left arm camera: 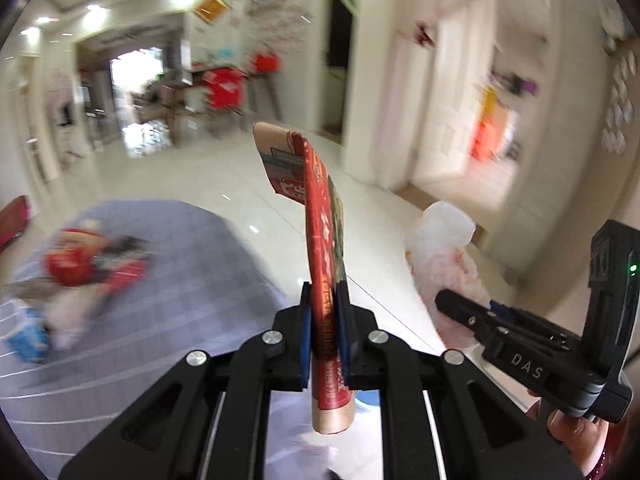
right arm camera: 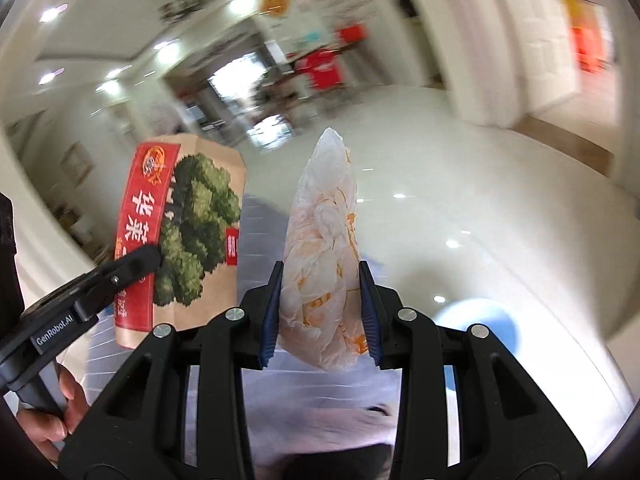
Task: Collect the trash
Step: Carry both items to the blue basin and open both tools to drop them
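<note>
Above a grey grid-lined rug, the left gripper is clamped on a flat red-and-kraft snack packet printed with green seaweed, its long axis upright and leaning slightly left. Beside it, the right gripper pinches a crumpled white-and-orange wrapper, which also points upward. A blurred heap of red and blue litter lies on the rug, well apart, with glossy floor tiles beyond.

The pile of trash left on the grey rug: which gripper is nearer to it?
Left. The left gripper, shut on the snack packet, is raised beside the pile; the right gripper, holding the white wrapper, is on the far side.
</note>
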`<state>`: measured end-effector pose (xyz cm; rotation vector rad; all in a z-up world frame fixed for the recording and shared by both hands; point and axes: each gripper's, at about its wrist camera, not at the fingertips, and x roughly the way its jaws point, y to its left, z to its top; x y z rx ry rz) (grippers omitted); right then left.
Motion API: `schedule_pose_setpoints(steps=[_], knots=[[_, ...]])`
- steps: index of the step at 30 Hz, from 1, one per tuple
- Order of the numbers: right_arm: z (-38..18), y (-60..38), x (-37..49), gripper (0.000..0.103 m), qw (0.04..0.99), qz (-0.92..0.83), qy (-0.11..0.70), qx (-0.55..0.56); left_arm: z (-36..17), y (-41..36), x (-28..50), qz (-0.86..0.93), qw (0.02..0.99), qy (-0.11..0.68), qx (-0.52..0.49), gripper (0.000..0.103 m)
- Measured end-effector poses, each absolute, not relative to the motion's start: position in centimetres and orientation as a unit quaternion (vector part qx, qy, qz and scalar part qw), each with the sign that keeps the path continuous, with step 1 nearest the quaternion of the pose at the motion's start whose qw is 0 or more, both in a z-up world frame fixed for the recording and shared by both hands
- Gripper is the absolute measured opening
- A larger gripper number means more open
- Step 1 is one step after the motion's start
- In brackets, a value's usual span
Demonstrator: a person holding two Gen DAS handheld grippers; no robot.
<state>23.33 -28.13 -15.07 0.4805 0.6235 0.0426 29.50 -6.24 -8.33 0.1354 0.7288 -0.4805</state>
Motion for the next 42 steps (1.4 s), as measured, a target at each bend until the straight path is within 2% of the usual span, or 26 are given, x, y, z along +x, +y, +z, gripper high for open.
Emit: schedule_pose_setpoints(steps=[9,10,12,13,14,22,31,34,35,37,42], knots=[[-22.1,-39.3,20.0,0.035,0.897,-0.112,0.331,0.272,-17.7,-20.3,33.9,-0.305,0.839,0.44,0.097,0.012],[-22.9,-40.1,20.1,0.035,0.893,-0.123,0.334,0.276,-18.4,-21.0,34.5,-0.31,0.833,0.447,0.095,0.016],[-23.7,-41.2,20.2,0.035,0.889,-0.137,0.336,0.279,-19.9,-22.6,36.1,-0.322,0.821,0.462,0.089,0.033],[-24.3,-41.4,20.4,0.035,0.887,-0.144,0.337,0.28,-20.7,-23.2,37.0,-0.305,0.825,0.465,0.098,0.059],[-25.0,-41.9,20.5,0.035,0.884,-0.148,0.34,0.284,-21.1,-23.7,37.7,-0.285,0.832,0.463,0.106,0.078],[-28.2,-42.3,22.5,0.035,0.873,-0.139,0.368,0.288,-23.1,-24.5,39.2,-0.261,0.834,0.473,0.112,0.08],[-28.3,-40.1,24.1,0.037,0.879,-0.119,0.37,0.276,-22.1,-19.2,38.6,-0.233,0.851,0.459,0.102,0.08],[-27.9,-39.8,24.8,0.044,0.883,-0.115,0.362,0.275,-21.2,-18.2,38.5,-0.221,0.861,0.447,0.097,0.08],[-27.6,-39.7,24.9,0.058,0.887,-0.117,0.354,0.273,-20.9,-17.9,38.5,-0.219,0.864,0.444,0.094,0.08],[-27.3,-39.4,25.4,0.072,0.889,-0.126,0.352,0.265,-20.2,-17.3,38.6,-0.217,0.868,0.438,0.085,0.08],[-26.0,-39.0,25.0,0.073,0.893,-0.134,0.342,0.26,-18.3,-15.8,38.2,-0.215,0.877,0.425,0.066,0.08]])
